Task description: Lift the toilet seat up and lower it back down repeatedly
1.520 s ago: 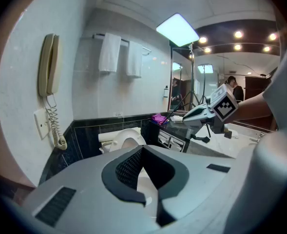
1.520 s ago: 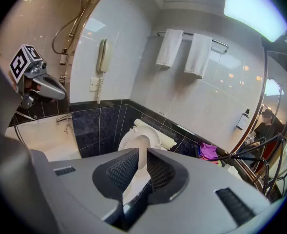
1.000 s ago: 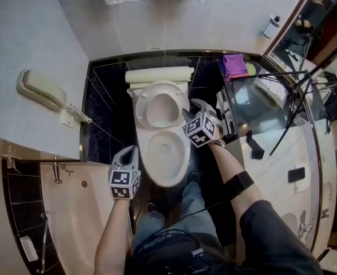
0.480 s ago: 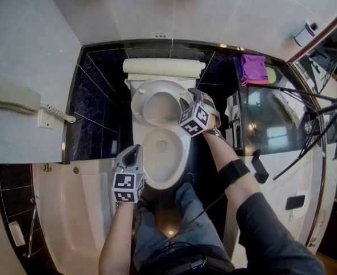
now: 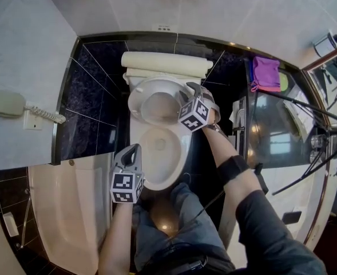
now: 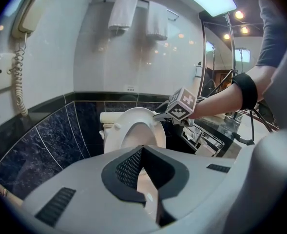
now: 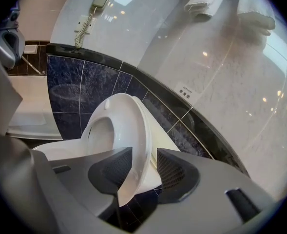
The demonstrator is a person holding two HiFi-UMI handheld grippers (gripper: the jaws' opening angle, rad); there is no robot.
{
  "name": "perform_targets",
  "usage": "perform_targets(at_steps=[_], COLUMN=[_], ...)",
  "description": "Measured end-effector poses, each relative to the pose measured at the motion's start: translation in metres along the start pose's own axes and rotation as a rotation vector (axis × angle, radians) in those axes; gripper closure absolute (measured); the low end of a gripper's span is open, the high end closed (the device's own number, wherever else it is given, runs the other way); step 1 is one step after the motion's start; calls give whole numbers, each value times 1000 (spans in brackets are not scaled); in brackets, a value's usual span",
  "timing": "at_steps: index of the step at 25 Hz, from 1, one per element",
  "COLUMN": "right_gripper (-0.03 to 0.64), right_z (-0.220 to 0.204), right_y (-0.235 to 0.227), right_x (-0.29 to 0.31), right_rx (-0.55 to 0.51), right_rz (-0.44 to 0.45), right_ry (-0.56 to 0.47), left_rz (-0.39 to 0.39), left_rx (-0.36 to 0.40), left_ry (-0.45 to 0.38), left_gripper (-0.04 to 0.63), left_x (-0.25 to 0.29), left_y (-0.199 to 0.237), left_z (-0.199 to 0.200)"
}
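Left gripper view shows the left gripper (image 6: 142, 154) pinched shut on nothing, by the bowl (image 5: 163, 153). Farther off, the right gripper (image 7: 144, 156) has just been closing round the raised seat (image 7: 124, 108); one pad is not touching.

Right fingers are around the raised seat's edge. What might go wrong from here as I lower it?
The right gripper has just been closing its fingers around the thin rim of the glossy white plastic toilet seat, but one pad still shows a gap. The seat may slip free and slam onto the white ceramic bowl. The hold is at the seat's side edge, so pulling there could twist it sideways.
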State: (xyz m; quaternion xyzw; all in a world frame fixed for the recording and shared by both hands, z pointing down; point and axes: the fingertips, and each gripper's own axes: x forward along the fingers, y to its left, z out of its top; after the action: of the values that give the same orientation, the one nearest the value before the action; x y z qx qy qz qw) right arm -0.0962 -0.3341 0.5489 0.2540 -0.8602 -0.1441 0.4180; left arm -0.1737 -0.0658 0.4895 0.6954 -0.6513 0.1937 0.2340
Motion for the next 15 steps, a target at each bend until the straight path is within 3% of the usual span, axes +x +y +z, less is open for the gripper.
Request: perform_targets(at_steps=[5,15], right_gripper=[523,525], right_z=[0,1], right_y=[2,13], right_x=[15,-1], right_rx=[-19,-36], right_rz=[23,5], right_ry=[-8,6], left_rz=[6,7], left_rx=[-18,-49], left_ry=[15,44], left_gripper=[595,595], left_x=[6,3], left_y=[-3,-4], left_z=[-7,-27])
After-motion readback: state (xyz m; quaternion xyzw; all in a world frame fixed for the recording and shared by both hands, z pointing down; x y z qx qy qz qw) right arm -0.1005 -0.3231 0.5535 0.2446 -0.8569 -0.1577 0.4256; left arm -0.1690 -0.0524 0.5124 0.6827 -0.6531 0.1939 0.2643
